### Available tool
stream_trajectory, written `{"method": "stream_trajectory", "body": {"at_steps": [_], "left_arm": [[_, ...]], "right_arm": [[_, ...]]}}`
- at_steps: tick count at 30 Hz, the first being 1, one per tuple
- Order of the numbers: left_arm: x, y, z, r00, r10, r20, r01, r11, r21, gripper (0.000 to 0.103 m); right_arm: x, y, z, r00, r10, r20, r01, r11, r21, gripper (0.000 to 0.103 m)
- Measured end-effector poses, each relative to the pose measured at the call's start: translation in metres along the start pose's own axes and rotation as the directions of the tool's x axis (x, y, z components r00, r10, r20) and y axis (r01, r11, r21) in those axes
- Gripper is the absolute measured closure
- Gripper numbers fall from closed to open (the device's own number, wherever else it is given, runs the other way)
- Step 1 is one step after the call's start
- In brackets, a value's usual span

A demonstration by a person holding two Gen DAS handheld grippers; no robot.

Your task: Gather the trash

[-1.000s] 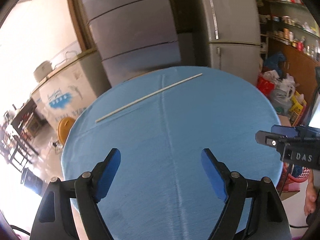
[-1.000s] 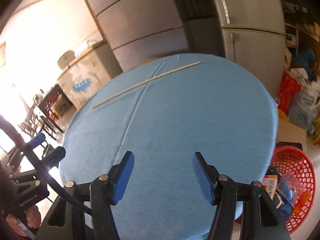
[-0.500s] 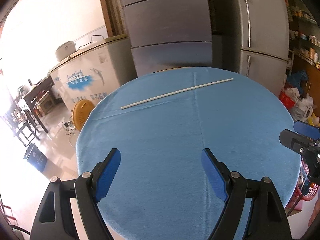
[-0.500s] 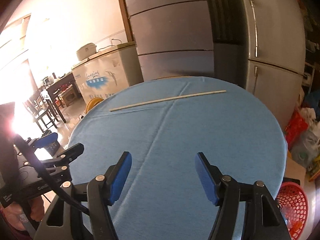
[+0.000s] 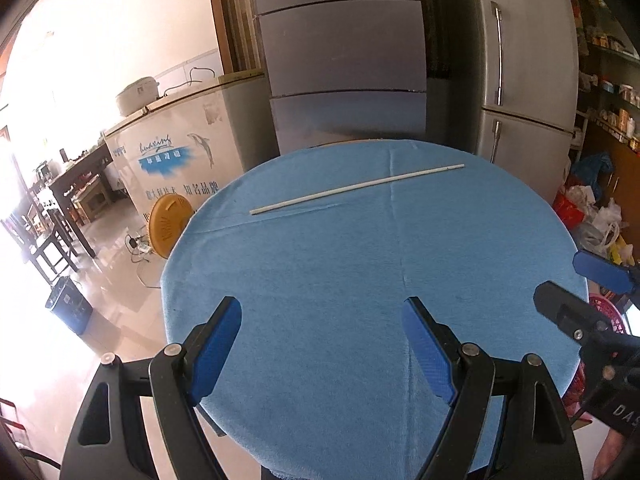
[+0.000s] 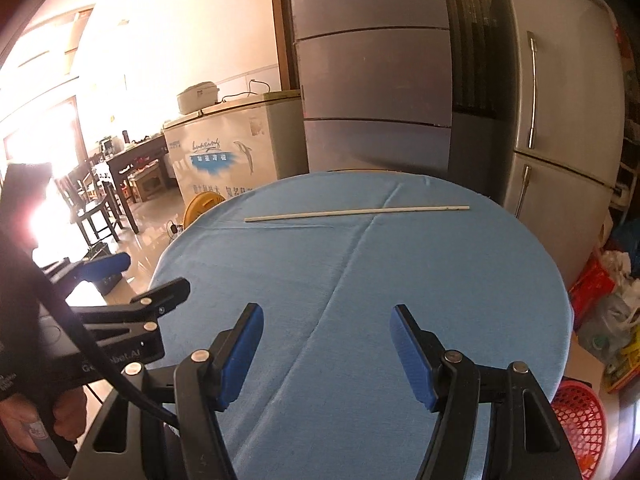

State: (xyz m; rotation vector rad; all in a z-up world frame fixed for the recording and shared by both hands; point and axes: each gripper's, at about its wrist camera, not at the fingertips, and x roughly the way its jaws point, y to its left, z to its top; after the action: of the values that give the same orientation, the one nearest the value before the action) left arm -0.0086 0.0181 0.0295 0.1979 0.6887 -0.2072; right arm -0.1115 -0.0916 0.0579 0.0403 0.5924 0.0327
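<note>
Left wrist view: left gripper [image 5: 322, 344] over the near edge of the round worktop covered in blue cloth [image 5: 360, 264], blue-padded fingers [image 5: 216, 346] spread wide, nothing between them; long thin white stick [image 5: 357, 189] lies flat near the far edge, well apart from both grippers; red plastic mesh basket [image 5: 604, 308] low at right, beside the worktop. Right wrist view: right gripper [image 6: 326, 354] likewise over the near side, fingers [image 6: 412, 358] spread, empty; stick [image 6: 356, 212] ahead across the cloth; basket [image 6: 580, 424] at lower right on the floor.
</note>
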Motion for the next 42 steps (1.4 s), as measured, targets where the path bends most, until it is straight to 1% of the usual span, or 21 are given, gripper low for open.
{"method": "stream_trajectory", "body": {"at_steps": [7, 25, 42], "left_arm": [[-0.015, 0.000, -0.001, 1.000, -0.013, 0.013, 0.013, 1.000, 0.003, 0.020], [-0.049, -0.003, 0.002, 0.998, -0.003, 0.062, 0.002, 1.000, 0.012, 0.020], [-0.071, -0.007, 0.004, 0.995, 0.004, 0.100, -0.006, 1.000, 0.017, 0.020]], "right_arm": [[-0.013, 0.001, -0.001, 1.000, 0.000, 0.017, 0.000, 1.000, 0.008, 0.034], [-0.039, -0.005, 0.003, 0.998, -0.013, 0.053, 0.011, 0.999, 0.046, 0.034], [-0.052, -0.010, 0.005, 0.997, -0.019, 0.078, 0.016, 0.999, 0.051, 0.033]]}}
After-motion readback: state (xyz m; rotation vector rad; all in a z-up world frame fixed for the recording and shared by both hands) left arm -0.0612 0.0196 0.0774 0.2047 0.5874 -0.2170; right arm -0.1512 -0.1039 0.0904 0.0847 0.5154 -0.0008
